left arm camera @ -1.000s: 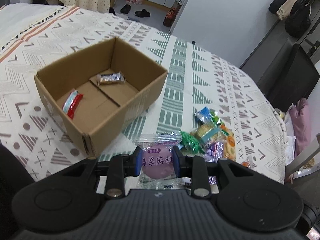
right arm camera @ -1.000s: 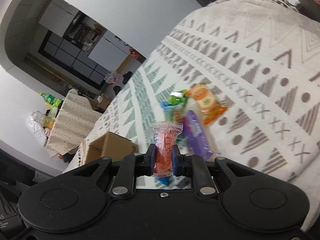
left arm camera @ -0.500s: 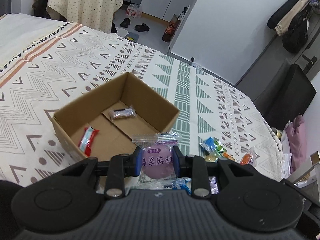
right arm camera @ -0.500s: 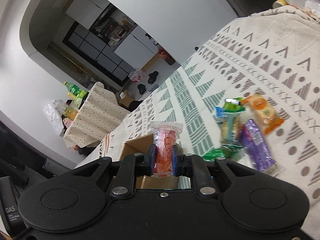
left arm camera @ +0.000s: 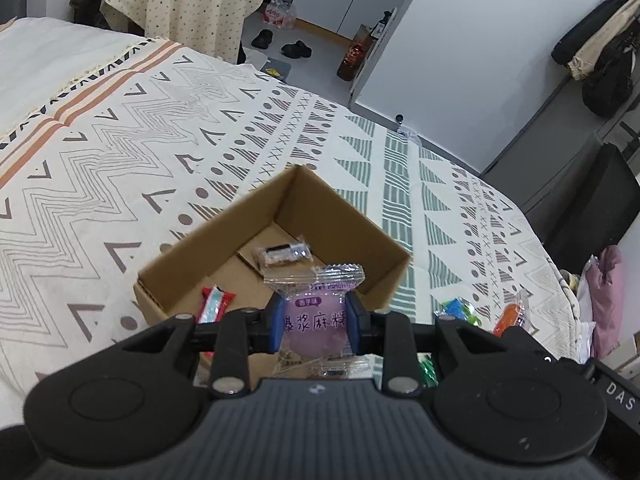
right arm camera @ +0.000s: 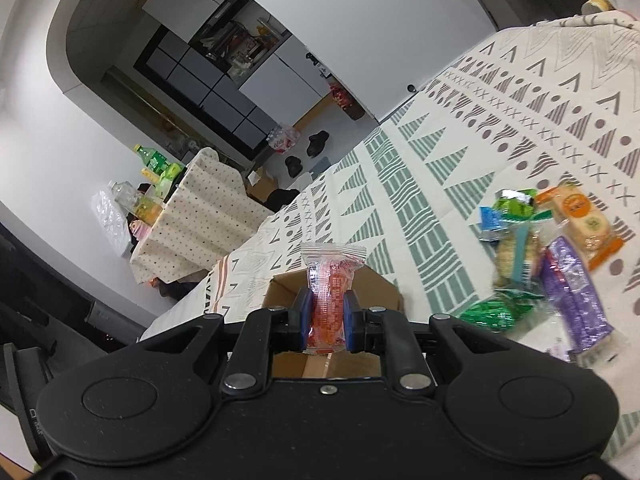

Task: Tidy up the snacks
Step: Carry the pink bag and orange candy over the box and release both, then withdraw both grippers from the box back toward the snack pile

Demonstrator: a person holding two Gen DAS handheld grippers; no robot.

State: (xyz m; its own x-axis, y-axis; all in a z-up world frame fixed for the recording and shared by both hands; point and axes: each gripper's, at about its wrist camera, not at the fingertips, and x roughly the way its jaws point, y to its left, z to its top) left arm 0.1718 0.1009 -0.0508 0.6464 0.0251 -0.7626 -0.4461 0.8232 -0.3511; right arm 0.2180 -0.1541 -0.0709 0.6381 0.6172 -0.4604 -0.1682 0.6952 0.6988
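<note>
My left gripper (left arm camera: 315,322) is shut on a purple snack packet (left arm camera: 316,316) and holds it above the near side of an open cardboard box (left arm camera: 224,224). Inside the box lie a brown wrapped snack (left arm camera: 285,255) and a red and blue packet (left arm camera: 214,302). My right gripper (right arm camera: 326,322) is shut on a red-orange snack packet (right arm camera: 330,296), held above the same cardboard box (right arm camera: 376,286). A pile of loose snacks (right arm camera: 540,264) lies on the patterned cloth to the right; part of the pile shows in the left wrist view (left arm camera: 460,308).
The box and snacks rest on a bed with a patterned cover (left arm camera: 120,152). Beyond its far edge are a floor with shoes (left arm camera: 280,42), a cloth-covered table (right arm camera: 192,216) with bottles, and a black chair (left arm camera: 592,200) at the right.
Both grippers have moved toward the box with their packets still held. The box has come nearer under the left gripper, and the snack pile has slid off to the right.
</note>
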